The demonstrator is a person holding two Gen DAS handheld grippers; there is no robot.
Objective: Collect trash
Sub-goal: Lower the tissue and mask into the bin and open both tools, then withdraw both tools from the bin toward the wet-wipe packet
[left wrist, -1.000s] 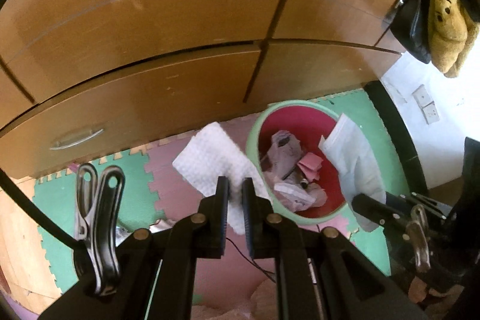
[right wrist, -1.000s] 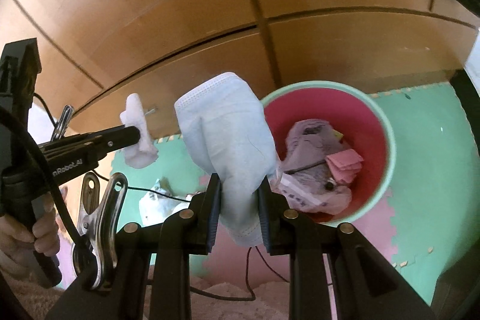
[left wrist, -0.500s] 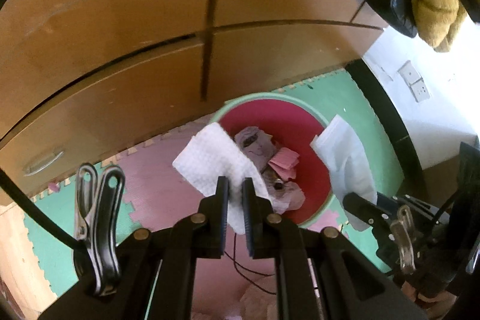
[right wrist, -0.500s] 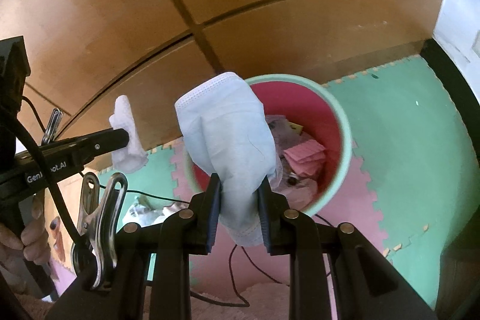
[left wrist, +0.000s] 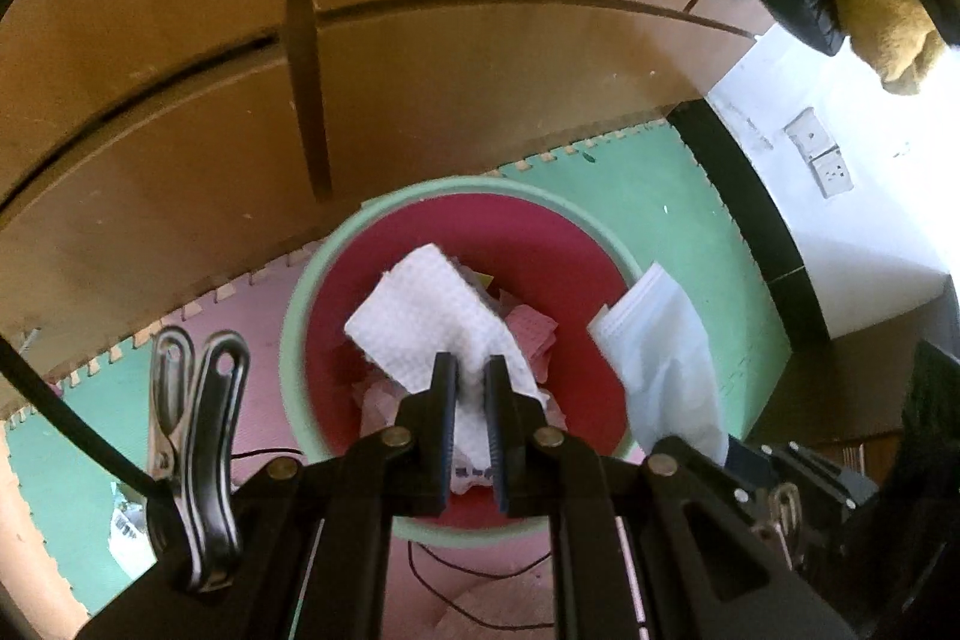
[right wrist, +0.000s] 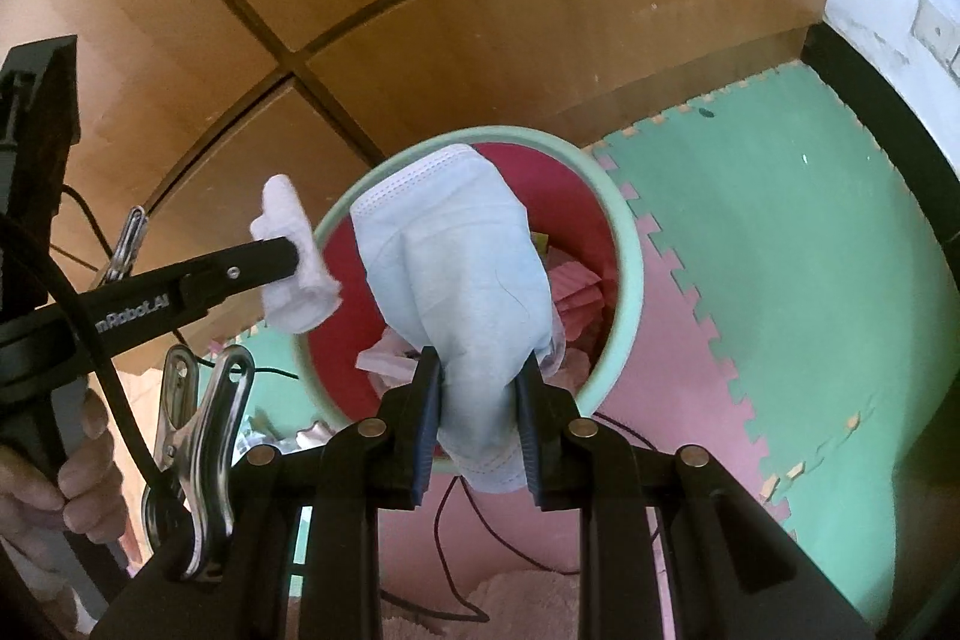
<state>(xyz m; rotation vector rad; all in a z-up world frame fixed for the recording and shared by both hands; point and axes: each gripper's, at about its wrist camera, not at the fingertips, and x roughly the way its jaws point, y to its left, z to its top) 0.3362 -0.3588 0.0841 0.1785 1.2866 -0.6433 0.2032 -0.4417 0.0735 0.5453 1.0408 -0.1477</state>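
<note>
A round bin [left wrist: 312, 280] with a pale green rim and red inside stands on the foam mat against a wooden cabinet, with pink and white scraps in it. My left gripper [left wrist: 469, 370] is shut on a white paper towel [left wrist: 432, 316] and holds it over the bin's opening. My right gripper [right wrist: 478, 370] is shut on a light blue face mask [right wrist: 462, 268] above the bin [right wrist: 624, 244]. The mask also shows in the left wrist view [left wrist: 666, 358], at the bin's right rim. The towel also shows in the right wrist view [right wrist: 294, 262], at the left rim.
The wooden cabinet [left wrist: 450, 70] rises right behind the bin. Green and pink foam tiles [right wrist: 780, 250] cover the floor. A thin black cable [right wrist: 510, 550] lies on the mat in front of the bin. A crumpled wrapper [left wrist: 129, 532] lies at left. A black baseboard and white wall with sockets [left wrist: 822, 154] stand at right.
Both grippers have moved toward and over the bin, still holding the towel and the mask. The bin now sits central under both.
</note>
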